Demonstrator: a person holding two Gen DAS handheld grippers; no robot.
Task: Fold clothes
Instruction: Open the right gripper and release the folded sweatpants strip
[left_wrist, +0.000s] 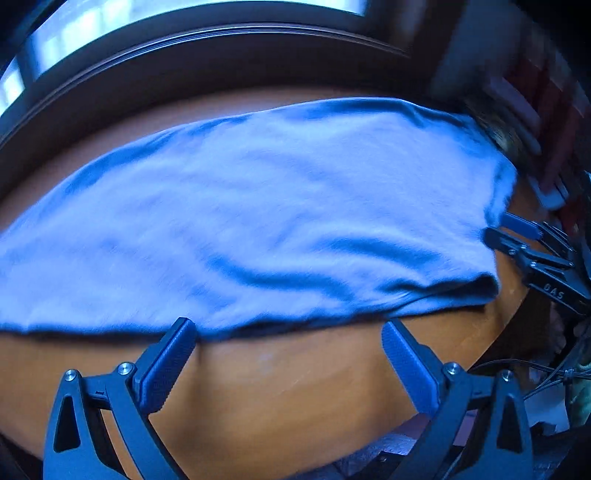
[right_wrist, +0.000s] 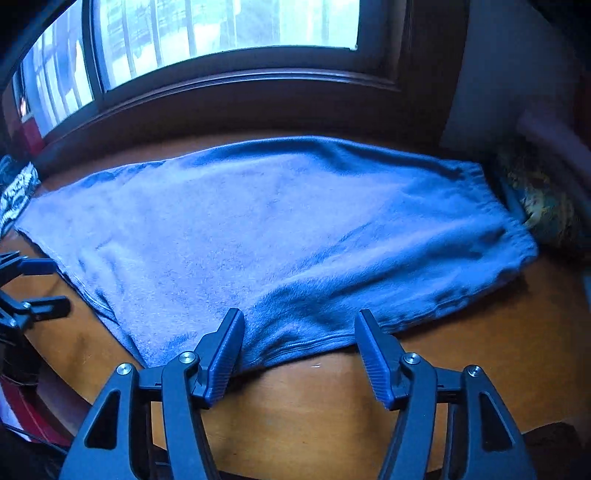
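Two hand-held grippers spread, left (left_wrist: 290, 330), right (right_wrist: 299, 321), fleecy blue cloth (right_wrist: 266, 229), glossy wooden table (right_wrist: 314, 402).

towel (right_wrist: 258, 229) – on table (right_wrist: 480, 369) | window (right_wrist: 221, 26) – behind | both grippers – before it

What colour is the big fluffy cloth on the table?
The cloth is plain blue, no pattern. The right wrist view shows it best.

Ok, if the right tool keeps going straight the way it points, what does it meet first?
Probably the near hem of the blue fleece cloth on the wooden table: the open right tool straddles that edge, though depth is unclear.
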